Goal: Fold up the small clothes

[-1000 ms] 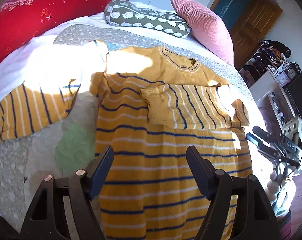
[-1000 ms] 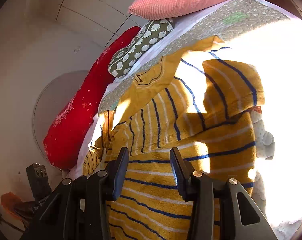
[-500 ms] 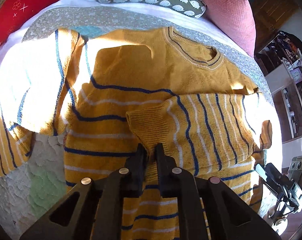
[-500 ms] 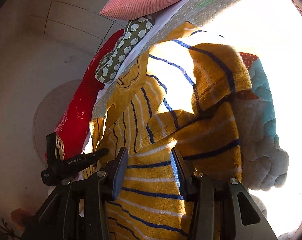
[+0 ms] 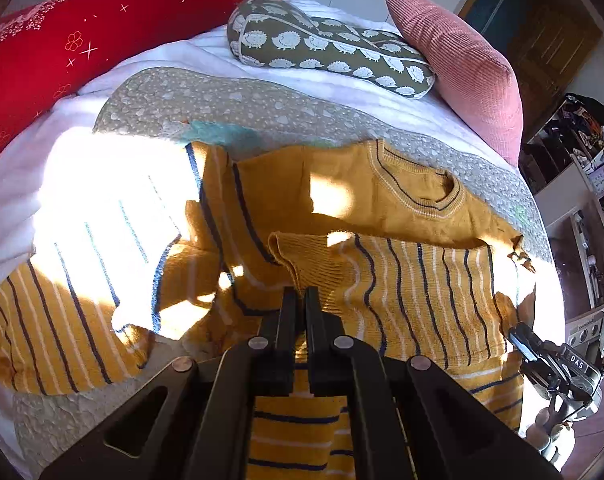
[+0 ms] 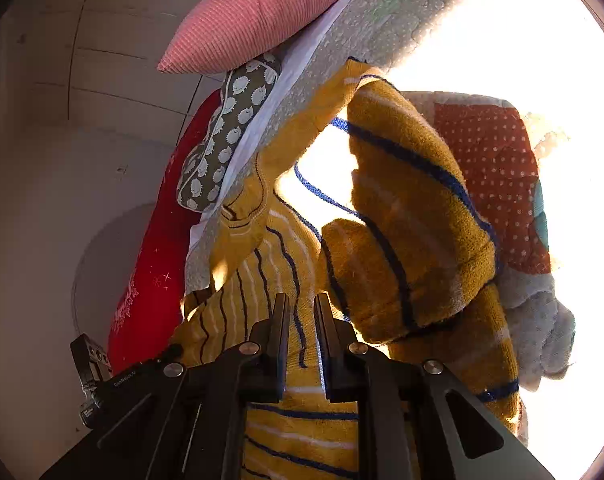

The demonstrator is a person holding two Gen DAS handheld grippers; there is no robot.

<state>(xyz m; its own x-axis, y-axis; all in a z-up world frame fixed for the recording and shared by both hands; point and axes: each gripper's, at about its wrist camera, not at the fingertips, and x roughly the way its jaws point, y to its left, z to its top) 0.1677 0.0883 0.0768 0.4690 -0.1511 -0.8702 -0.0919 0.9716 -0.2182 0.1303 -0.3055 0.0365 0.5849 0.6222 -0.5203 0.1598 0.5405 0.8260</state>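
Observation:
A small mustard-yellow sweater (image 5: 354,196) with navy and white stripes lies on a grey quilted mat (image 5: 189,96) on a bed. One sleeve (image 5: 414,288) is folded across its chest; the other sleeve (image 5: 49,320) lies spread at the left. My left gripper (image 5: 300,296) is shut on the sweater's lower body and holds it lifted toward the chest. My right gripper (image 6: 302,304) is shut on the sweater (image 6: 406,232) too, and the cloth bunches up beyond its fingers. The right gripper also shows in the left wrist view (image 5: 558,364).
A red pillow (image 5: 101,28), a green hedgehog-print cushion (image 5: 326,48) and a pink cushion (image 5: 458,64) line the head of the bed. A patchwork quilt corner (image 6: 498,168) lies right of the sweater. Shelves and furniture (image 5: 582,168) stand beyond the bed's right edge.
Both grippers were open over the hem a second ago. The left shut first, then the right. Both have lifted the lower body toward the collar, and the cloth now bunches.

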